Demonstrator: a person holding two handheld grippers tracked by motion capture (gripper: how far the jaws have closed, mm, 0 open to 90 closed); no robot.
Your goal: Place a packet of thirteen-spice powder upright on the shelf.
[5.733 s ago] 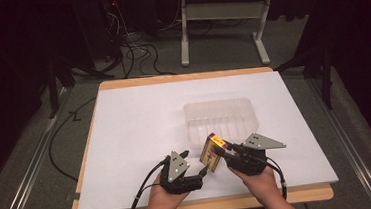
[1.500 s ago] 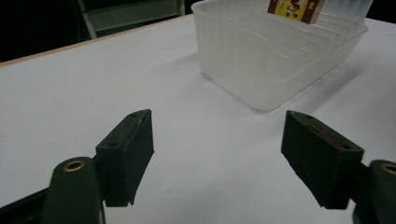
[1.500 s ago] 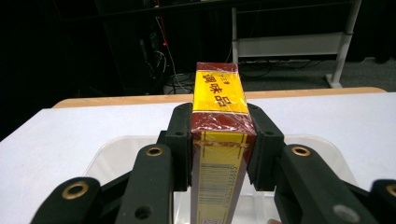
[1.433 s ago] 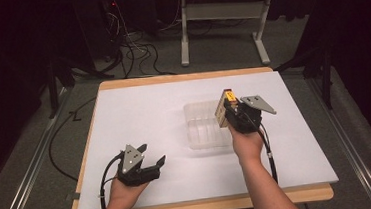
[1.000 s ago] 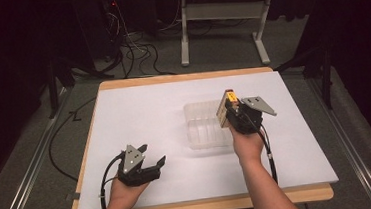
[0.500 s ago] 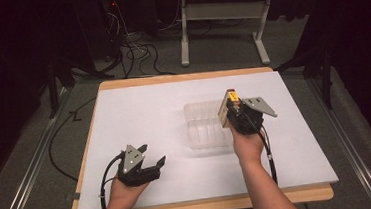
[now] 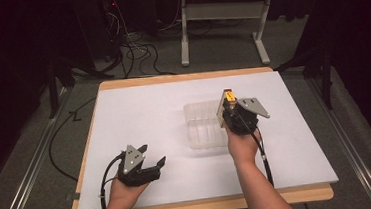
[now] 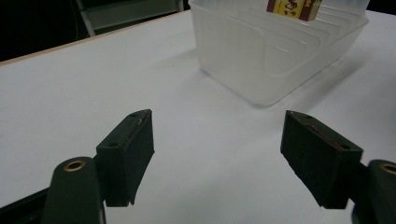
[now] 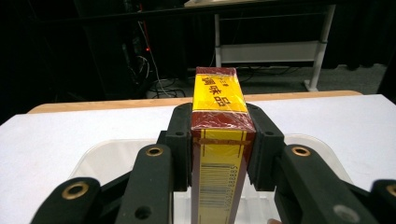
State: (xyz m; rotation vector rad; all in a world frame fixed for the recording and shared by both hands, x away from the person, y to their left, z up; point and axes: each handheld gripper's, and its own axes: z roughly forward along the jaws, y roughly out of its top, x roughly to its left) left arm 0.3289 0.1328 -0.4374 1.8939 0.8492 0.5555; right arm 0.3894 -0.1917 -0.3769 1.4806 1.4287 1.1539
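A small yellow and dark red box with a barcode stands clamped between the jaws of my right gripper. From above, that right gripper holds the box over the right end of a clear plastic tub. My left gripper rests low near the front left of the white sheet, its jaws wide apart and empty. In the left gripper view its black pads frame bare white sheet, with the tub and the box beyond.
The tub sits on a white sheet laid over a wooden board. Cables and a grey desk frame lie on the dark floor behind the table.
Since 5.7 s ago the hands have parted: the right carried the box back to the tub, the left went to the front left. Over the last second nothing has visibly moved.
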